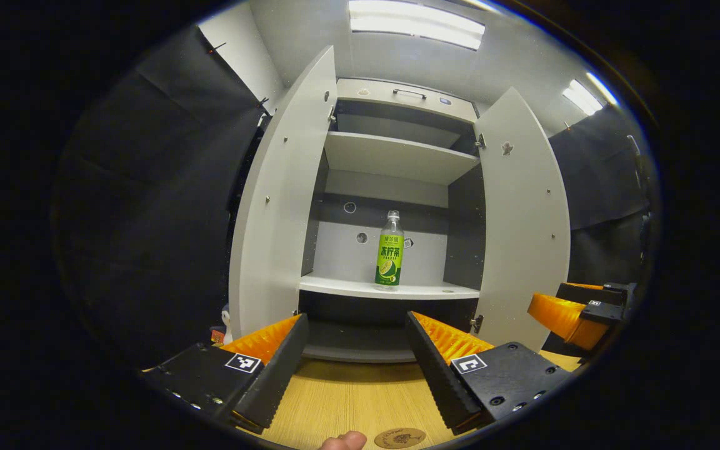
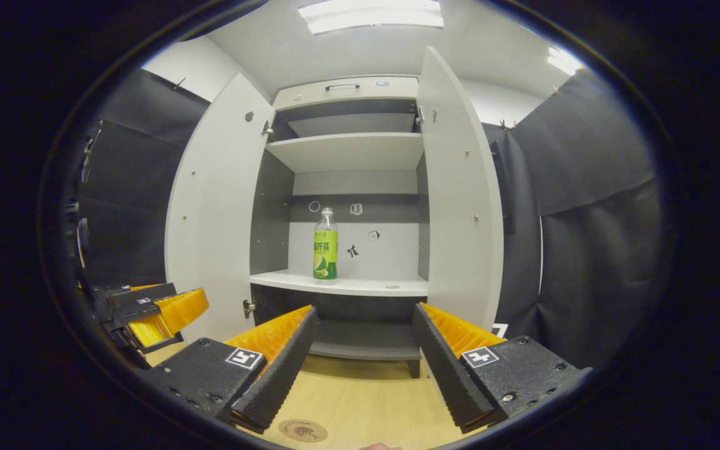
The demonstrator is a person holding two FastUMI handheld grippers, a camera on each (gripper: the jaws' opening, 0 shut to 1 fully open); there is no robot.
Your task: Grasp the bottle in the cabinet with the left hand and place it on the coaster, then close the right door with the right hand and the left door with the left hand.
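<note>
Both grippers, left gripper [image 1: 355,331] and right gripper [image 2: 364,325], are held spread before the clear, green-labelled bottle [image 1: 389,251] near the shelf's [image 1: 347,288] front edge.

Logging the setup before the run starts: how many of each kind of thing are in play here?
Bottle: 1
Coaster: 1
Cabinet doors, left and right: 2
Tools, left and right: 2
Total: 6

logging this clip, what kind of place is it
Likely a staged recording booth, not a real home: black cloth walls surround a lone white cabinet, doors open, with one bottle inside, above a wooden table holding a coaster.
</note>
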